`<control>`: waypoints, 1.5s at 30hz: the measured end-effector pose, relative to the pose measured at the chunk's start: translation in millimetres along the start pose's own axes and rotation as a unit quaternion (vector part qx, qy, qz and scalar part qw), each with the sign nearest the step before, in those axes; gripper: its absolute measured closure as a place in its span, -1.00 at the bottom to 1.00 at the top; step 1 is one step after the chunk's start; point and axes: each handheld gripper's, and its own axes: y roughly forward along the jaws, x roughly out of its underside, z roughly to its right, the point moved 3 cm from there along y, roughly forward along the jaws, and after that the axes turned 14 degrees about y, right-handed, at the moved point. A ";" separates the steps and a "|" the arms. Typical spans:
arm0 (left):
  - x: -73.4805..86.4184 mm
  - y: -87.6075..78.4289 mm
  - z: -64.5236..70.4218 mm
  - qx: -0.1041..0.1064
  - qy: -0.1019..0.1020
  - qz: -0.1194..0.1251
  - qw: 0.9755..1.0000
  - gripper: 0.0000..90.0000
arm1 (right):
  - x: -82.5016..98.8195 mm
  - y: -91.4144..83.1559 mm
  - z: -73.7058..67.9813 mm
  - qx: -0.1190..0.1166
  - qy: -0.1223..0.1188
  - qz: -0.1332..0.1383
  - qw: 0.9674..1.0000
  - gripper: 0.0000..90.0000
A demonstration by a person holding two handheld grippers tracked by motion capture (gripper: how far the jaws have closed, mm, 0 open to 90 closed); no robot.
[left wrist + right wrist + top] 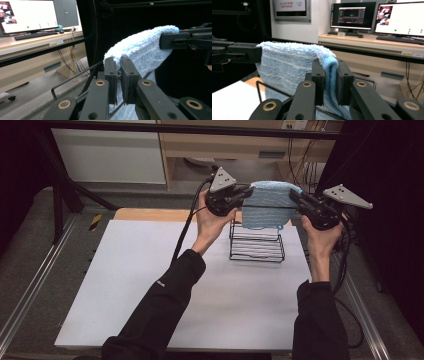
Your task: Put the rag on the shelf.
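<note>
Both grippers are holding a blue towel [269, 204] stretched between them above a black wire rack [256, 242] on the white tabletop [150, 285]. The left gripper [246, 191] is pinching its left top corner, the right gripper [294, 196] its right, jaws closed on the cloth.

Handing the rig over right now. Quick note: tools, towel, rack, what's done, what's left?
Left tool: shut on the blue towel, at its left top corner.
Right tool: shut on the other top corner.
Towel hangs stretched between them, above the black wire rack at the far right of the white table.
Done: towel lifted, spread.
Left, probably: lower it over the rack's top bar, release both.
</note>
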 end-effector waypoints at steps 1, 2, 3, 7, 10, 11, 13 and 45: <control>0.9 -1.6 1.3 0.002 0.002 0.000 1.000 0.88 | 0.4 -0.7 -0.2 -0.001 -0.002 -0.002 1.000 0.77; 1.7 -2.5 2.0 0.004 0.003 -0.002 1.000 0.87 | 1.1 -1.7 -0.4 -0.003 -0.004 -0.006 1.000 0.77; 3.0 -3.6 3.2 0.007 0.002 -0.003 1.000 0.87 | 1.5 -2.3 -0.7 -0.004 -0.004 -0.008 1.000 0.77; 6.3 -6.2 6.6 0.013 0.004 -0.008 1.000 0.87 | 4.7 -4.5 -1.2 -0.007 -0.009 -0.017 1.000 0.77; 6.9 -8.4 9.4 0.019 0.006 -0.012 1.000 0.87 | 6.3 -6.6 -1.3 -0.008 -0.013 -0.020 1.000 0.77; 7.1 -9.3 10.8 0.023 0.008 -0.013 1.000 0.87 | 7.0 -7.3 -1.3 -0.009 -0.014 -0.022 1.000 0.77; 8.0 -10.6 13.4 0.027 0.008 -0.014 0.999 0.87 | 9.0 -9.1 -0.6 -0.011 -0.012 -0.024 1.000 0.77; -12.6 -1.8 5.6 0.060 -0.059 -0.095 0.992 1.00 | 31.4 -18.2 4.3 -0.040 -0.028 -0.049 0.998 0.74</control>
